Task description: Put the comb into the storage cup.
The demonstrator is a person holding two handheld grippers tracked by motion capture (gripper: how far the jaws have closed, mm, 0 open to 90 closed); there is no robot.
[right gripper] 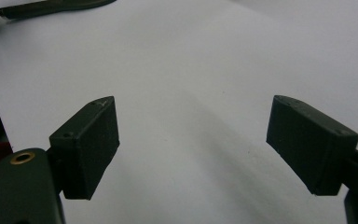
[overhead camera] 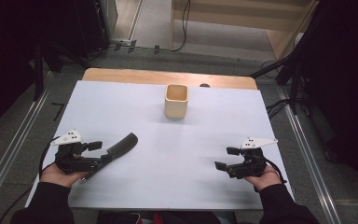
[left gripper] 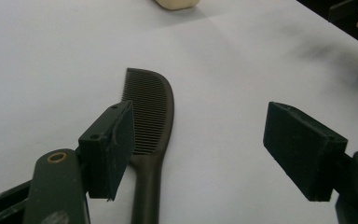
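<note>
At the left of the high view, the person's left hand (overhead camera: 60, 175) holds the left gripper (overhead camera: 99, 151) low over the white sheet-covered table (overhead camera: 205, 182), its grey three-cornered plate on top. Its jaws stand spread wide, gripping nothing. Just in front of it lies the dark, curved plastic comb (overhead camera: 121, 145), flat on the white surface, handle towards the gripper and toothed end pointing away to the right and back. In the left gripper view the comb (left gripper: 151, 121) lies close beside the left-hand jaw, which covers part of its teeth; whether they touch I cannot tell.

Further right, near the table's far edge, stands the pale, square-sided wooden cup (overhead camera: 176, 100), upright, open at the top, well apart from both grippers.

At the right, the right hand (overhead camera: 263, 178) holds the right gripper (overhead camera: 227, 157) above bare white surface, its jaws likewise spread with nothing between them. In the right gripper view, the comb (right gripper: 51, 8) appears far off at the top left.
</note>
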